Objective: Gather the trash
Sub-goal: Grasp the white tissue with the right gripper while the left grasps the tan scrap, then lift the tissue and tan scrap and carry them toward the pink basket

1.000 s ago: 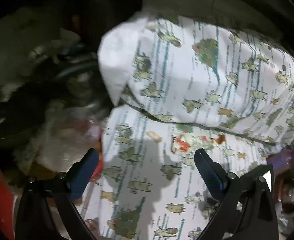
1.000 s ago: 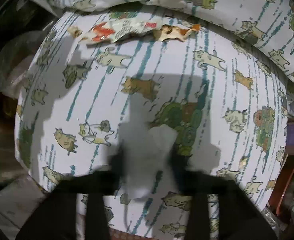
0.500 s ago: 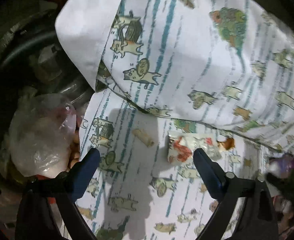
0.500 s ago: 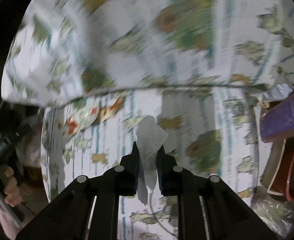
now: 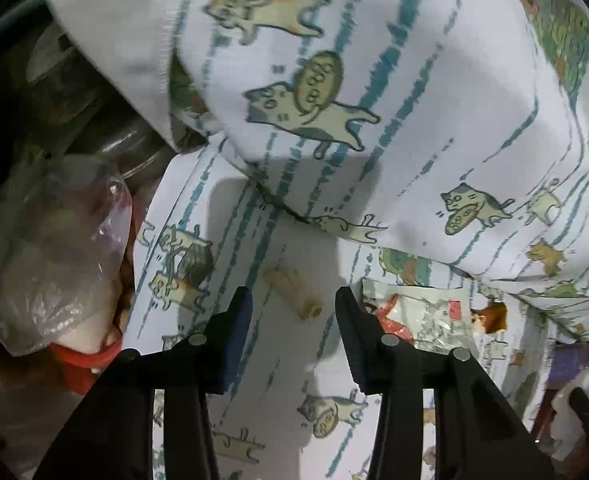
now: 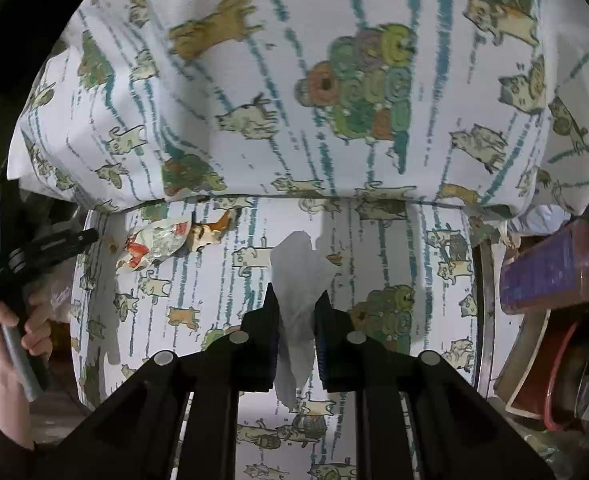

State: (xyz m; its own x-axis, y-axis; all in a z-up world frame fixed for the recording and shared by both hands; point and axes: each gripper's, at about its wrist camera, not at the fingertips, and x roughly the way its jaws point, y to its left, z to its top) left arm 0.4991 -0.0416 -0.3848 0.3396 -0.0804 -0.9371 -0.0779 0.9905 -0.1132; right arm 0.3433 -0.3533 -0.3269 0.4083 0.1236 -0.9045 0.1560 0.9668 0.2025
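We hold the white tissue [image 6: 298,300] pinched in our right gripper [image 6: 296,320], lifted clear of the cat-print sheet [image 6: 230,280]. Our left gripper [image 5: 292,312] has just been closing, fingers still apart around the small tan roll [image 5: 294,290], not touching, because it's next. The crumpled wrapper [image 5: 426,320] waits beside it.

On the cat-print sheet [image 5: 254,360] ahead of me, a small rolled scrap [image 5: 293,293] lies between my left gripper's [image 5: 293,312] fingers, not touching them. A crumpled wrapper [image 5: 426,320] lies just right of it, against the pillow [image 5: 434,100] behind. A plastic bag [image 5: 54,256] sits off the sheet's left edge. My right gripper [image 6: 296,312] holds a tissue [image 6: 298,280] above the sheet; a box [image 6: 550,264] sits right.
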